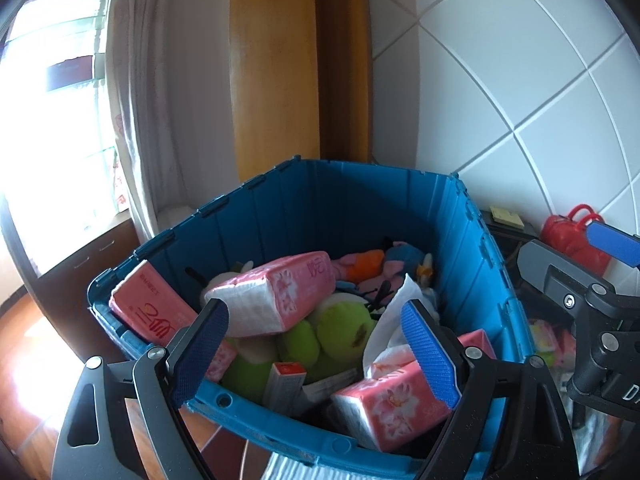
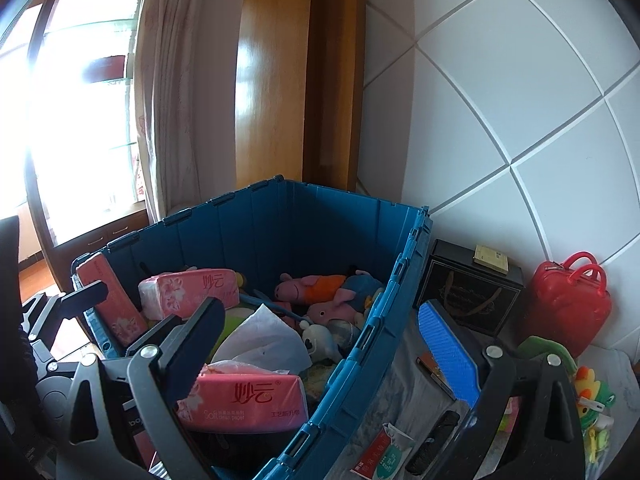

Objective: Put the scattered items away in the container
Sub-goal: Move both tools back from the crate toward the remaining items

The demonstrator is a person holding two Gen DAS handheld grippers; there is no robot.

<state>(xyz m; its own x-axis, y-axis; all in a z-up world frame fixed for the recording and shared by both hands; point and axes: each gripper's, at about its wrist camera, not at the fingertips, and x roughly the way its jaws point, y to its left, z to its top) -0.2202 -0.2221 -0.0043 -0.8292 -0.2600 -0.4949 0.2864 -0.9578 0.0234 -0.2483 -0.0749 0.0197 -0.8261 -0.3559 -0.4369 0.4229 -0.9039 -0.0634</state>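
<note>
Both tools are empty and spread wide: your left tool (image 1: 316, 350) hangs over the blue container (image 1: 476, 248) with nothing between its pads, and your right tool (image 2: 328, 344) straddles the container's right wall, one finger over the inside, the blue-padded finger (image 2: 448, 354) outside over the grey cloth (image 2: 384, 392).

Most of the work looks done. Inside the container lie pink tissue packs (image 2: 244, 398), a green plush (image 1: 344, 332) and pig plush toys (image 2: 312, 286). What remains sits outside it at 3 o'clock from the container's wall: a small brown box (image 2: 434, 370) on the cloth, a white sachet (image 2: 384, 456) near the bottom edge of the right view, a dark flat item (image 2: 434, 440) beside it, and colourful toys (image 2: 592, 400) at 4 o'clock. Whether the black gift box (image 2: 472, 292) and red case (image 2: 572, 304) at 2 o'clock belong to the task I cannot tell.

For the next pick, use the right tool, as it is nearer. Swing it clear of the wall towards 3 o'clock first, so the inner finger does not catch the rim. The brown box is thin and lies flat on soft cloth; come down with the pads across its short sides and close gently, or you will likely pinch the cloth with it. Keep the left tool parked away from the drop zone.
</note>
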